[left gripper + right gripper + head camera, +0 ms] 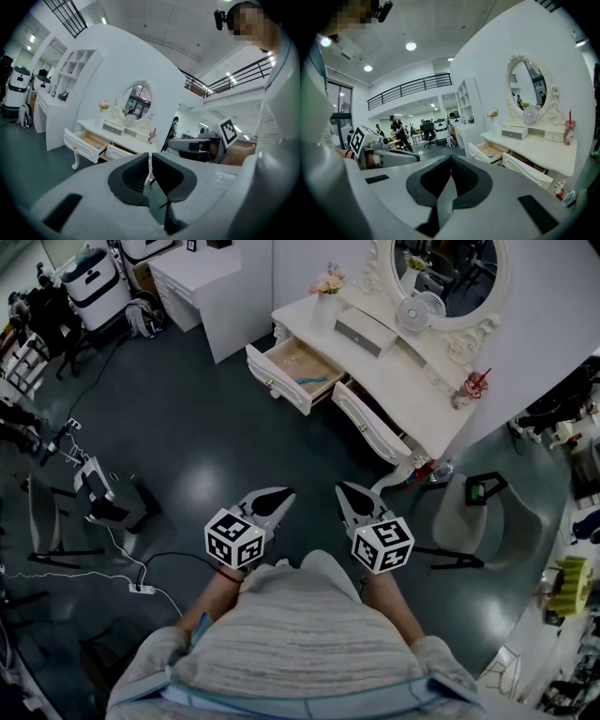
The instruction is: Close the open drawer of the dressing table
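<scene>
The white dressing table (398,381) with its oval mirror stands at the upper right of the head view. Its left drawer (292,374) is pulled far out, with a blue item inside. The right drawer (371,424) is also partly out. Both grippers hang over the dark floor well short of the table. My left gripper (278,494) and right gripper (345,490) are shut with nothing in them. In the left gripper view the open drawer (86,143) is far beyond the shut left gripper (150,162). In the right gripper view the drawer (489,151) is off to the right of the shut right gripper (451,163).
A small fan (416,313), a flower vase (326,294) and a red cup (472,388) stand on the tabletop. A white cabinet (211,287) is left of the table, a grey chair (483,517) to its right. Cables and a power strip (142,588) lie on the floor at left.
</scene>
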